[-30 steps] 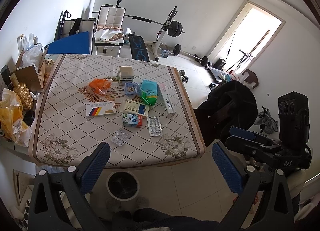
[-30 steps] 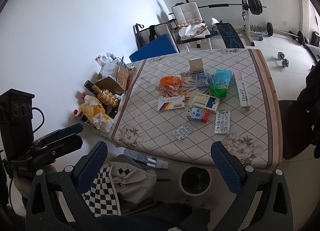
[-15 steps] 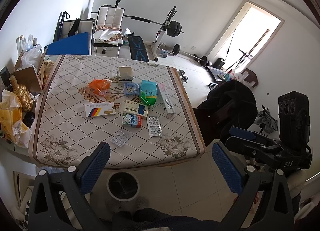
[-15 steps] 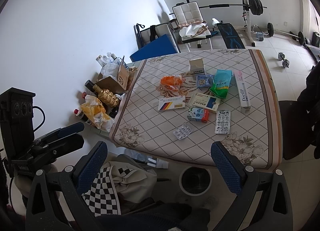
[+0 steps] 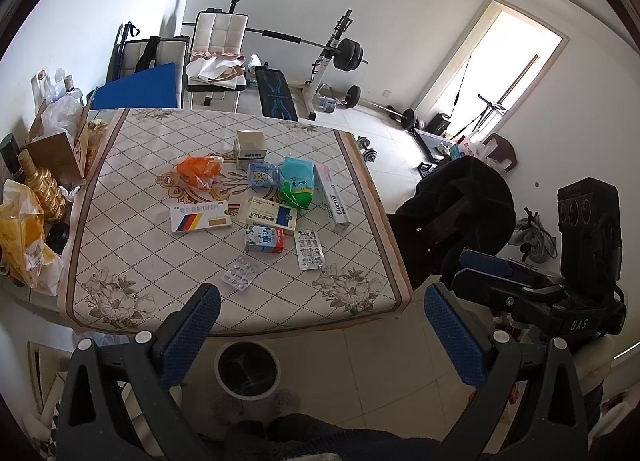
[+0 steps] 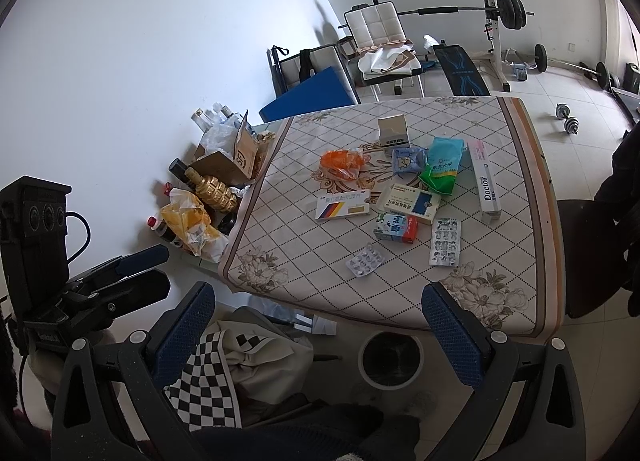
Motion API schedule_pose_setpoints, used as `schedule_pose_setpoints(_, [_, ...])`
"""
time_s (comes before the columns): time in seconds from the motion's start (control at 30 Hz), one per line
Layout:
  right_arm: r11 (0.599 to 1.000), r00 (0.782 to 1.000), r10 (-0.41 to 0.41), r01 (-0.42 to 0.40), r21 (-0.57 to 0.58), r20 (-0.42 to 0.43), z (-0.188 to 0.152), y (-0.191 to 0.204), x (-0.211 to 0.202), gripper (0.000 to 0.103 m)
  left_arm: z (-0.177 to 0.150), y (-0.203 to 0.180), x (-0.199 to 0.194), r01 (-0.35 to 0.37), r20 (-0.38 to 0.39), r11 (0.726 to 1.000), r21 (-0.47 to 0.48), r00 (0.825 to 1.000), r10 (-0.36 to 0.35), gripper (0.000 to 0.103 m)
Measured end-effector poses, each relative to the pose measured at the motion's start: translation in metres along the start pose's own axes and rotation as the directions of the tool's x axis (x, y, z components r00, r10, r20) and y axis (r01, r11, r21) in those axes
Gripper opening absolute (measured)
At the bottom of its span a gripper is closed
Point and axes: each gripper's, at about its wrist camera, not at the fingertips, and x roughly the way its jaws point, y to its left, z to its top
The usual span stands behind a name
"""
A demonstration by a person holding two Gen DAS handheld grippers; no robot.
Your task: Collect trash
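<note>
- A table [image 5: 120, 261] with a diamond-patterned, flower-cornered cloth carries a loose cluster of packaging.
- Near the front edge lie a small blister pack [image 5: 240, 272] and a longer blister sheet [image 5: 309, 249].
- Mid-table: a striped medicine box [image 5: 200, 216], a white-and-blue box [image 5: 267, 213], a small carton [image 5: 265, 239].
- Farther back: an orange bag [image 5: 199, 170], a green-blue packet [image 5: 297, 182], a long "Doctor" box [image 5: 333, 198], an open white box [image 5: 250, 144].
- On the floor by the table's front edge stands a round bin [image 5: 247, 370].
</note>
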Motion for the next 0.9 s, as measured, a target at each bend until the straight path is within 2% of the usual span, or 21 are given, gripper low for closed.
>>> schedule_pose_setpoints(0.8, [1.000, 1.000, -0.012, 0.012, 0.021, -0.007, -0.001, -0.008, 0.009, 0.103, 0.007, 0.008, 0.015, 0.011, -0.028, 1.000, 0.006, 1.000, -0.010, 0.103])
schedule_pose_setpoints(0.87, [0.999, 1.000, -0.018, 0.018, 0.037, -0.007, 0.000, -0.009, 0.011, 0.103, 0.009, 0.011, 0.022, -0.023, -0.030, 1.000, 0.008, 0.999, 0.023, 0.103])
schedule_pose_setpoints(0.9, [0.998, 1.000, -0.029, 0.030, 0.053, -0.005, 0.001, -0.011, 0.014, 0.103, 0.012, 0.014, 0.027, -0.078, -0.027, 0.997, 0.014, 0.997, 0.079, 0.103])
